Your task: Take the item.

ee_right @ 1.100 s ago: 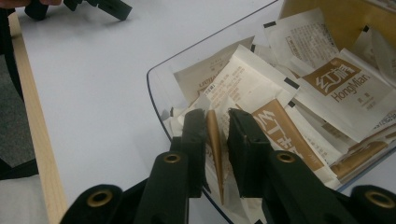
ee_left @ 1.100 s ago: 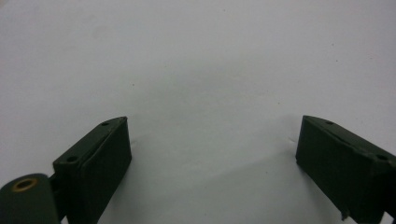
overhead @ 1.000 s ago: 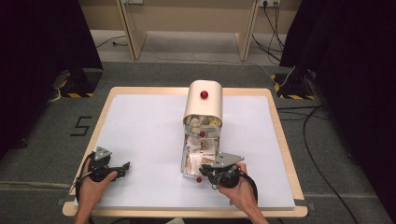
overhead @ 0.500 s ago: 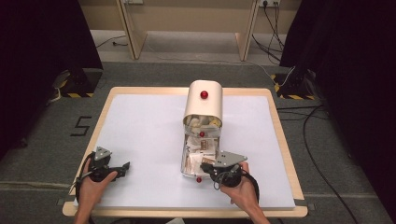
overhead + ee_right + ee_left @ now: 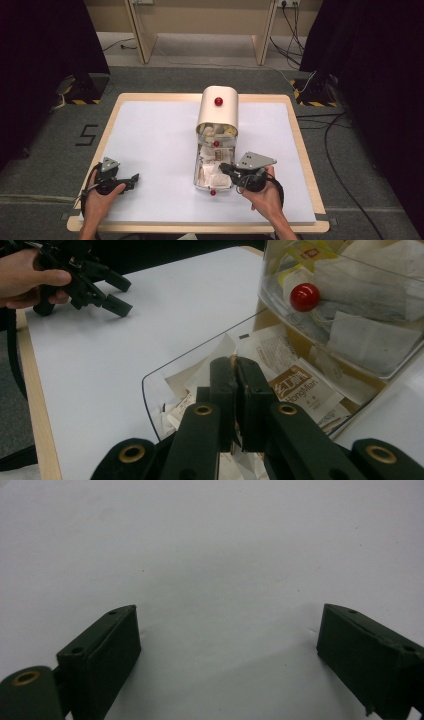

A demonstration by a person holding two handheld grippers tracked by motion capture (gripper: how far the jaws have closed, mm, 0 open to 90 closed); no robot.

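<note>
Sachets [image 5: 212, 172] are lying piled in a clear drawer [image 5: 196, 176], pulled out toward the lower edge of the high view from a cream dispenser [image 5: 217, 110] at the centre of the white tabletop [image 5: 150, 135]. The right tool [image 5: 235, 371] is sitting low centre in its own view, over the drawer, jaws pressed together; something pale is peeking out at the tips, but whether a sachet is being pinched I cannot tell for certain. A printed sachet [image 5: 295, 385] is lying just beside the jaws. A red knob [image 5: 305, 296] is showing on an upper clear bin [image 5: 350, 330], also stuffed with packets. The left tool [image 5: 120, 180] is resting at the lower left of the high view, well apart from the dispenser, jaws spread wide with only bare tabletop between them. Judging by this, the drawer is already open and the picking is just getting under way; lifting a sachet clear and setting it down is still left.
</note>
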